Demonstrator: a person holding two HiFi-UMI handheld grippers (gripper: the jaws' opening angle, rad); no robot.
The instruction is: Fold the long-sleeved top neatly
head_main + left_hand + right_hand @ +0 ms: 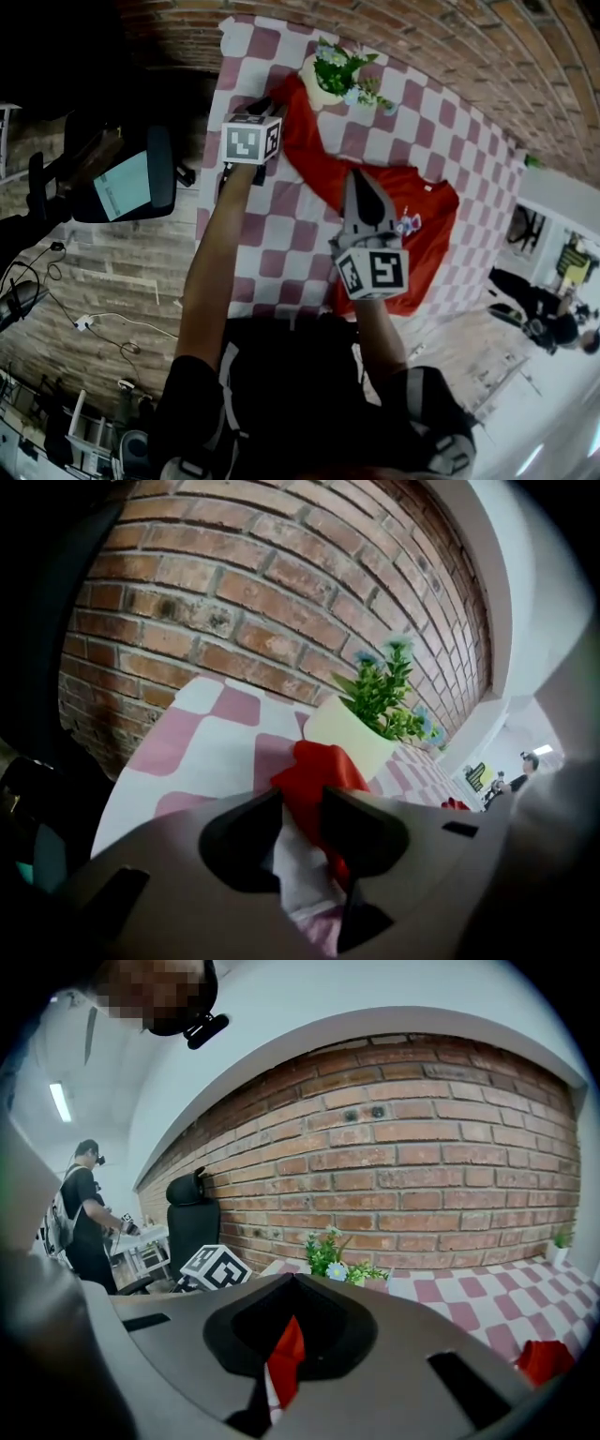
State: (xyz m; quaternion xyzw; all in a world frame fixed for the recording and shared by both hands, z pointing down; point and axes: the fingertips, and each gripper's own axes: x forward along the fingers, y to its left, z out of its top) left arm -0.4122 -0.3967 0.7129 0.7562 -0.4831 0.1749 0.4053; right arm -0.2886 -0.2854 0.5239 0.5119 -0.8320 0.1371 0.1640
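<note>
In the head view, the red long-sleeved top (427, 211) is seen spread on the checked bench (281, 230), on the person's side of the flower pot (323, 84). One sleeve (309, 150) is stretched up from the body of the top to the pot's base. The left gripper (265, 103) is held just beside the pot, at the sleeve's end. The right gripper (359, 183) is held farther from the pot, over the chest of the top.

In the left gripper view, red cloth of the top (314, 766) is seen pinched between the fingers (366, 822) of the left gripper (302, 799), so the sleeve end is grasped (white and pink bench cloth shows below it). The pot (352, 733) stands just behind the cloth, against the brick wall (234, 602).

In the right gripper view, the right gripper (292, 1290) is clenched, and a narrow fold of the top (286, 1358) is held between its fingers. The pot (333, 1260) is seen beyond them. More red cloth (544, 1358) lies on the bench, well to the right of the pot.
</note>
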